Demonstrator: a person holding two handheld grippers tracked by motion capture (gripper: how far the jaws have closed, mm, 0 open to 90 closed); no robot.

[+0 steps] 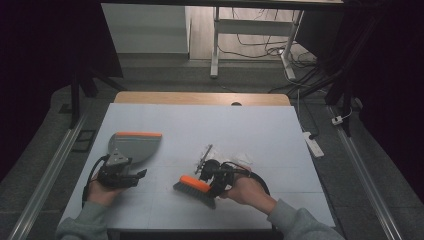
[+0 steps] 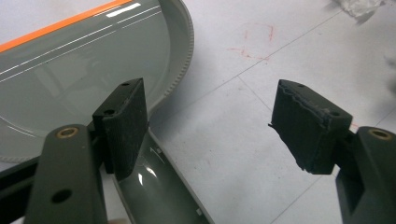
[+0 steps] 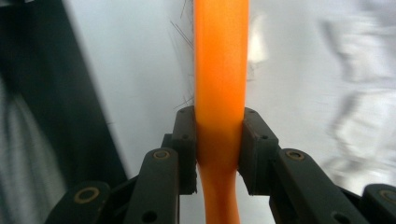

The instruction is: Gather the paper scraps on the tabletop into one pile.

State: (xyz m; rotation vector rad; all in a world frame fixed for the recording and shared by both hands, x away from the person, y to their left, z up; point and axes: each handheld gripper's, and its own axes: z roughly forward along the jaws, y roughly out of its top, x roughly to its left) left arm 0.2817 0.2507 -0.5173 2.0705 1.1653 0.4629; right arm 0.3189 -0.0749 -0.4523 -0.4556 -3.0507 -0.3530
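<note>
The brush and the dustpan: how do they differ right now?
The brush is clamped by its orange back in the right claw, while the dustpan lies flat on the table with the left claw open over its handle. The brush is narrow with dark bristles; the dustpan is a broad grey scoop. The brush sits nearer the scraps of litter; the dustpan lies further left. Both carry orange trim.

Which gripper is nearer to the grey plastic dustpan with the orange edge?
Left. The left gripper sits at the grey plastic dustpan's handle; the right gripper, holding the orange brush, is farther right.
</note>
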